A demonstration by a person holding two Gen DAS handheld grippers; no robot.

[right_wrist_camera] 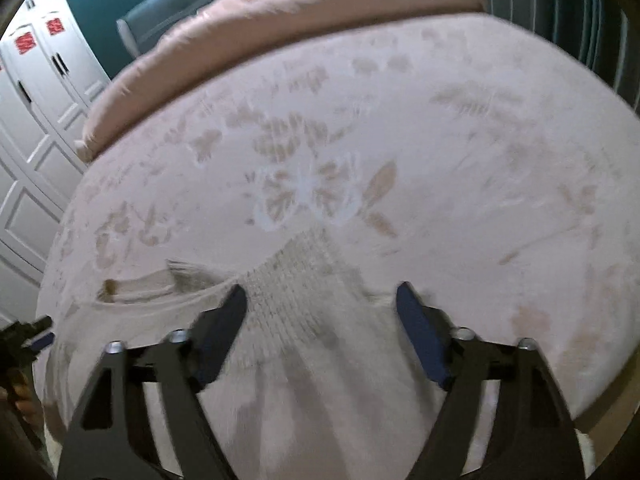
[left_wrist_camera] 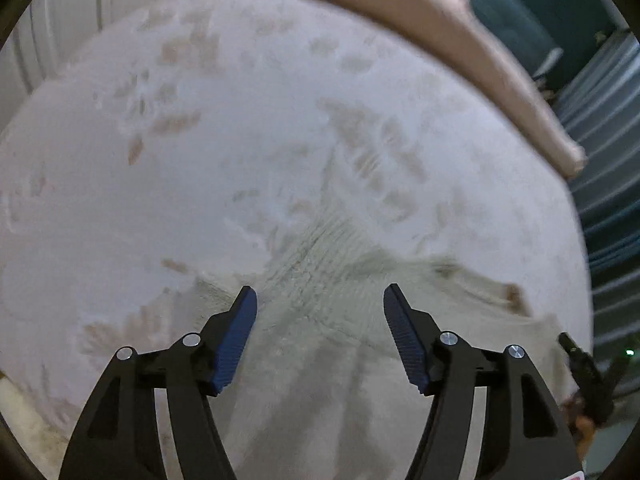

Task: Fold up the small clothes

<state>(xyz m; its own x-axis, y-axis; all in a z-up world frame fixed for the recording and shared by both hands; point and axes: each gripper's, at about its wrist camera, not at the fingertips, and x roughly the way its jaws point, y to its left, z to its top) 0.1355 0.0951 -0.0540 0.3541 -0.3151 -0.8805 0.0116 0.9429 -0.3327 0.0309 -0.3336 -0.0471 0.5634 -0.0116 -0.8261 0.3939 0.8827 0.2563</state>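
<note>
Both our grippers hang over the bed (left_wrist_camera: 120, 208) with their jaws parted and nothing between the pads. Our left gripper (left_wrist_camera: 320, 300) shows striped curtains (left_wrist_camera: 600, 184) past the bed's far corner, and the other gripper's tip low at its right edge. Our right gripper (right_wrist_camera: 322, 300) shows instead white cupboard doors (right_wrist_camera: 36, 128) left of the bed. A pale knitted garment (left_wrist_camera: 320, 264) lies flat on the bed's near part, just beyond and under both sets of fingers, clear of the pink pillow (right_wrist_camera: 280, 16) along the bed's far edge.
</note>
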